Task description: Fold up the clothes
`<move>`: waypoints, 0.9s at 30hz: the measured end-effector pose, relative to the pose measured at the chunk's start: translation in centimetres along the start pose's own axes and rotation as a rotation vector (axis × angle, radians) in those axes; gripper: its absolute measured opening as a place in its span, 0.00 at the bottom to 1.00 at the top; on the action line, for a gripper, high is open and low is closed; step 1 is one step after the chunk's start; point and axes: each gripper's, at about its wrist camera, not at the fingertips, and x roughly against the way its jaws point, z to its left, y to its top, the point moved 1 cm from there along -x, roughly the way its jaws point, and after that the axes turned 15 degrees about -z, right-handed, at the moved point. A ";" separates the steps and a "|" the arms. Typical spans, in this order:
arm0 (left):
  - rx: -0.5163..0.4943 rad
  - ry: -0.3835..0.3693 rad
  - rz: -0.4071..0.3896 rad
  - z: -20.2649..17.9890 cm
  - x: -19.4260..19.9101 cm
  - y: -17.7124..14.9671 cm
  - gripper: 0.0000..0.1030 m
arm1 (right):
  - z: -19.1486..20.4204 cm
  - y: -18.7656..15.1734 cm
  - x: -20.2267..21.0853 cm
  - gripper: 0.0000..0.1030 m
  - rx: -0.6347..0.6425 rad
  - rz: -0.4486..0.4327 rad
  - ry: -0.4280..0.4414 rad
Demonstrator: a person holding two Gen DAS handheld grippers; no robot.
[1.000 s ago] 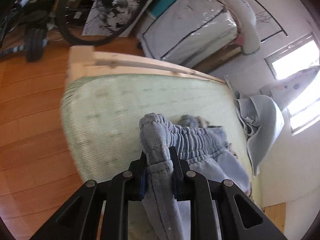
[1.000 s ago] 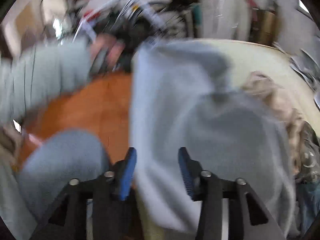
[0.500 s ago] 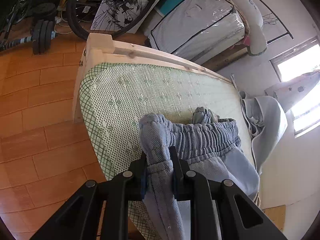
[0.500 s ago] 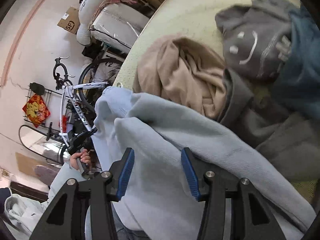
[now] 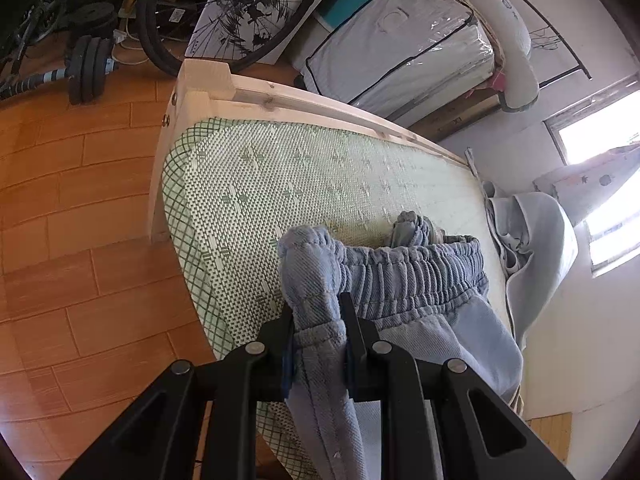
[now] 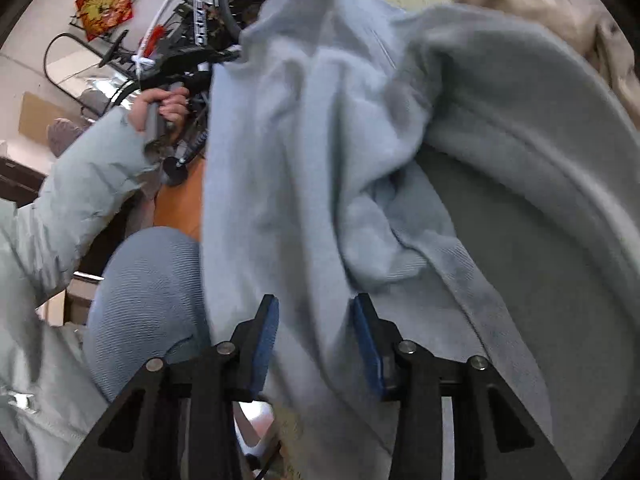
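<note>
While pinched at its waistband, sweatpants [image 5: 420, 304] trail toward the camera.

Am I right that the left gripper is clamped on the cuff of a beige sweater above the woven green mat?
Not quite: the left gripper is clamped on the elastic waistband of light blue sweatpants, not a beige sweater's cuff. It is indeed above the woven green mat, as the left wrist view shows.

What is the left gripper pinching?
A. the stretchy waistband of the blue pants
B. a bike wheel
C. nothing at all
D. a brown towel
A: the left gripper is closed on the bunched end of the waistband of the blue pants, over the green mat.
</note>
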 end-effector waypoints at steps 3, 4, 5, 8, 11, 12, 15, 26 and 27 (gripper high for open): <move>0.005 -0.005 0.000 0.2 -0.1 -0.1 0.19 | -1.1 2.1 2.6 0.54 -0.089 -0.136 0.007; 0.009 -0.006 0.001 0.2 -0.1 -0.1 0.19 | -2.1 2.8 3.3 0.54 -0.155 -0.191 0.024; 0.012 -0.007 0.001 0.3 -0.1 -0.1 0.19 | -3.3 3.4 3.9 0.54 -0.224 -0.242 0.030; 0.017 -0.010 0.000 0.5 -0.2 -0.2 0.19 | -6.5 4.6 3.8 0.54 -0.414 -0.339 0.003; 0.020 -0.013 0.001 0.5 -0.1 -0.2 0.19 | -7.5 5.9 1.8 0.54 -0.457 -0.344 -0.012; 0.019 -0.014 0.002 0.4 0.0 -0.2 0.19 | -7.5 6.3 1.2 0.54 -0.442 -0.330 -0.028; 0.017 -0.018 0.005 0.4 0.0 0.0 0.19 | -7.1 6.9 -0.3 0.54 -0.418 -0.300 -0.066; 0.042 -0.096 -0.017 -0.3 1.1 1.2 0.19 | -5.8 9.6 0.9 0.06 -0.341 -0.359 -0.050; 0.042 -0.114 -0.031 -0.9 1.4 1.5 0.19 | -5.5 10.1 2.0 0.06 -0.327 -0.380 -0.039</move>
